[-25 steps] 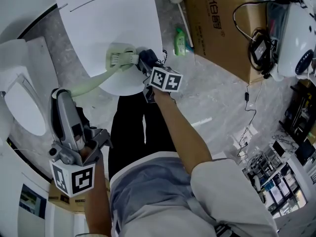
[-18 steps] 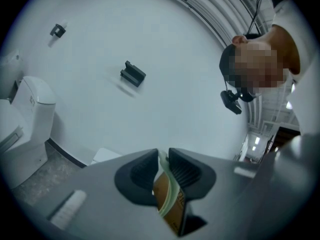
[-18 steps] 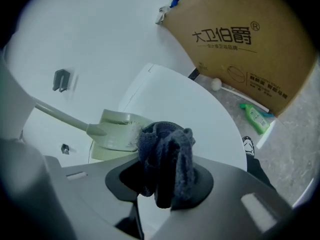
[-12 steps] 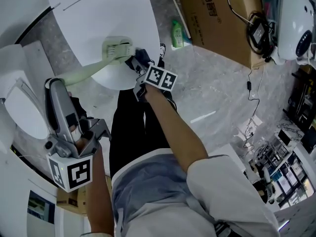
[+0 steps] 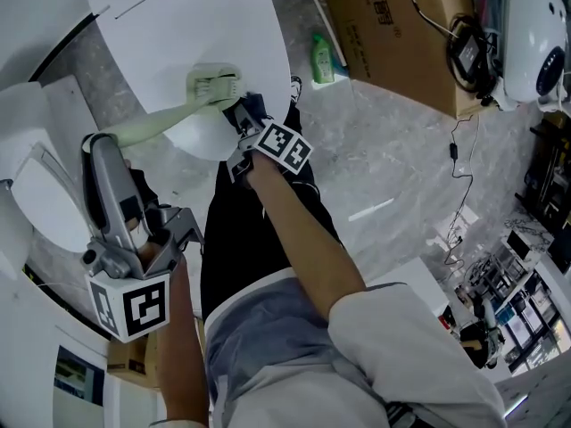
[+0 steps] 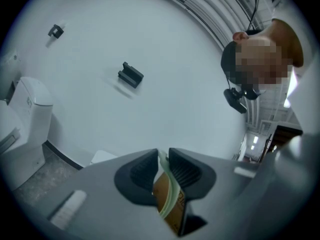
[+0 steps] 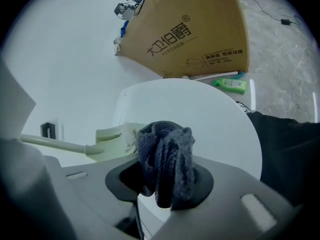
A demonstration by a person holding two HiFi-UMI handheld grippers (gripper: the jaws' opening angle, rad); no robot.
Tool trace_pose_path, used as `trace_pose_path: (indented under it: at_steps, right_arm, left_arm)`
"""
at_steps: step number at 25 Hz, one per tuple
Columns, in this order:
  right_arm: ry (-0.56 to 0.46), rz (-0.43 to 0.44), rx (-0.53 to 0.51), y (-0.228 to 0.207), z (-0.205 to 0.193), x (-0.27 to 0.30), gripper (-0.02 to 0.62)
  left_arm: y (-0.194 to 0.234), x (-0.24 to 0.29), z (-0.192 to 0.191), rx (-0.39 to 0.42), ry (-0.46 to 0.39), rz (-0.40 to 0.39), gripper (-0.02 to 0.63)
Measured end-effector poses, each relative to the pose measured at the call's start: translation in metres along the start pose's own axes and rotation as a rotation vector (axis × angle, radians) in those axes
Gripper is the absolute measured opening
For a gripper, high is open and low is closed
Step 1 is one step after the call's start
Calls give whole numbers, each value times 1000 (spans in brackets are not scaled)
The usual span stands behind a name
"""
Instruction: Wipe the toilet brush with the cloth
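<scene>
The white toilet lid (image 5: 178,25) bears the pale green toilet brush (image 5: 169,119), its handle running toward 8 o'clock into the left gripper (image 6: 163,165), clamped on its end, while the right gripper (image 7: 165,181) at the head's 4 o'clock pinches the dark cloth (image 7: 167,154).

You're standing on grey marbled floor (image 5: 393,159); cardboard box (image 5: 384,25) sitting near white toilet lid (image 5: 178,43); cable (image 5: 451,152) trailing across floor.
</scene>
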State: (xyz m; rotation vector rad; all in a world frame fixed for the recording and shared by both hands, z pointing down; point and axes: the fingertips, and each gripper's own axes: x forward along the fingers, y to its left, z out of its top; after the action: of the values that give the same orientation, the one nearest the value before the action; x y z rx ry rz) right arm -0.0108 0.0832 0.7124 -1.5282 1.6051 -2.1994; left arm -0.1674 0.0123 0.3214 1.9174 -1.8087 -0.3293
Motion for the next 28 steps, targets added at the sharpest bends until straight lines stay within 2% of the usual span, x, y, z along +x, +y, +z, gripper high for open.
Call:
trace_pose_path:
  at_steps: [15,24,28]
  right_arm:
    - [-31,25,195,8,-25,4,110]
    - [32,82,295,32,-50,7,109]
    - [74,121,285,44,-59,10,109]
  left_arm:
    - [-1,2,1,15,7,-2,0]
    - [-1,4,1,14,22,-2,0]
    - [-1,6,1,15,24,-2,0]
